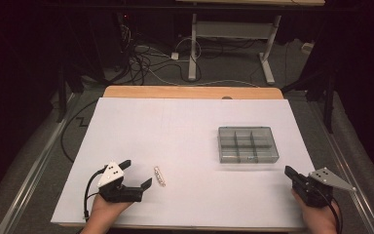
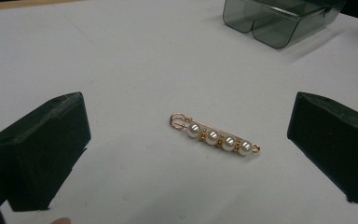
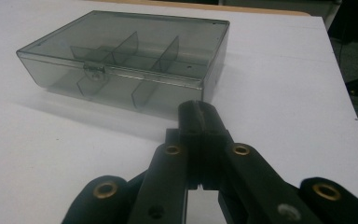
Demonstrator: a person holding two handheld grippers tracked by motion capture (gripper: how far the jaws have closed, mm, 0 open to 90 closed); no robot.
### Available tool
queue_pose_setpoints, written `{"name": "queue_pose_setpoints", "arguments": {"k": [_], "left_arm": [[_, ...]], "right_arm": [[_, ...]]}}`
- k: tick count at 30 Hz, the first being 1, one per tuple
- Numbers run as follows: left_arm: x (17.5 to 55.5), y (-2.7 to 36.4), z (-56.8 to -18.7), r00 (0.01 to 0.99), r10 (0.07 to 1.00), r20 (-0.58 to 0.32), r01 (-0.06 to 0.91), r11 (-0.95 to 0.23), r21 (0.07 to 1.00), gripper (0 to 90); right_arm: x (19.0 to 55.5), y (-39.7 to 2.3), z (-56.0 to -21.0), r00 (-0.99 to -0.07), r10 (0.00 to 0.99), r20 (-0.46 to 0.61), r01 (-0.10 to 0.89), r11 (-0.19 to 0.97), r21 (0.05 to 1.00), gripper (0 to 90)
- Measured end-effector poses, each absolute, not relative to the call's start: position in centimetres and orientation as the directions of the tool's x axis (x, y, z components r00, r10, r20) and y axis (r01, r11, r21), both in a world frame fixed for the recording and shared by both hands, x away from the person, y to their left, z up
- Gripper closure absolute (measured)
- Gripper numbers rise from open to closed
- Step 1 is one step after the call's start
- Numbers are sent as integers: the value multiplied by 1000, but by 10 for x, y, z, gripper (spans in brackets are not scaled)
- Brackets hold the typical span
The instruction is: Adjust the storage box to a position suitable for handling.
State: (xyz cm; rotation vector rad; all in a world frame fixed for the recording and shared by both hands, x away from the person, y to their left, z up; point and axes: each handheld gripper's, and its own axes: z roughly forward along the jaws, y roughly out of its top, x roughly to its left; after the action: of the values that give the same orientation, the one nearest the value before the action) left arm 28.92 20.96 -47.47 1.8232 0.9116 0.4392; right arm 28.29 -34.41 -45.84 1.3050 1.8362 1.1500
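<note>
**Desk:** What does the frame show?

**Photographer:** A person at a white-covered surface (image 1: 185, 122) holds a black two-jaw claw in each hand. The left claw (image 1: 139, 174) has its jaws spread wide apart, nothing between them. It sits just beside a gold bar pin set with four white pearls (image 2: 214, 136), which lies flat on the surface, untouched.

**Desk:** And the other hand?

**Photographer:** The right claw (image 3: 199, 116) has its jaws pressed together, empty. It rests near a smoke-grey clear plastic box with inner dividers (image 3: 130, 56), pointing at the box's latched front.

**Desk:** Where is the pin relative to that box?

**Photographer:** Well apart from it, off toward the left hand's side and closer to the person. The box's lid looks down, its small front catch (image 3: 94, 70) fastened.

**Desk:** So how far along is the job?

**Photographer:** Barely begun, by my reading. The pin is not picked up and the box is not opened. Left to do: grip the pin, lift the lid, place the pin in a compartment.
</note>
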Motion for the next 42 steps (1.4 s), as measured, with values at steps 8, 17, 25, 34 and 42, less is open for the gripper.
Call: {"name": "queue_pose_setpoints", "arguments": {"k": [8,17,25,34,42], "left_arm": [[289,207,-476,642,759,-110,396,-205,895,0],[292,205,-475,664,736,-132,426,-227,876,0],[291,202,-474,657,749,-90,406,-252,878,0],[289,207,-470,648,752,-123,418,-216,882,0],[288,204,-466,652,752,-100,410,-238,880,0]], "right_arm": [[295,-345,-456,-314,950,1,416,136,899,900],[319,-346,-445,-296,955,7,411,121,904,900],[364,-350,-443,-266,964,15,429,104,898,900],[396,-349,-444,-255,967,20,453,101,886,900],[433,-349,-440,-246,969,34,482,92,872,900]]}}
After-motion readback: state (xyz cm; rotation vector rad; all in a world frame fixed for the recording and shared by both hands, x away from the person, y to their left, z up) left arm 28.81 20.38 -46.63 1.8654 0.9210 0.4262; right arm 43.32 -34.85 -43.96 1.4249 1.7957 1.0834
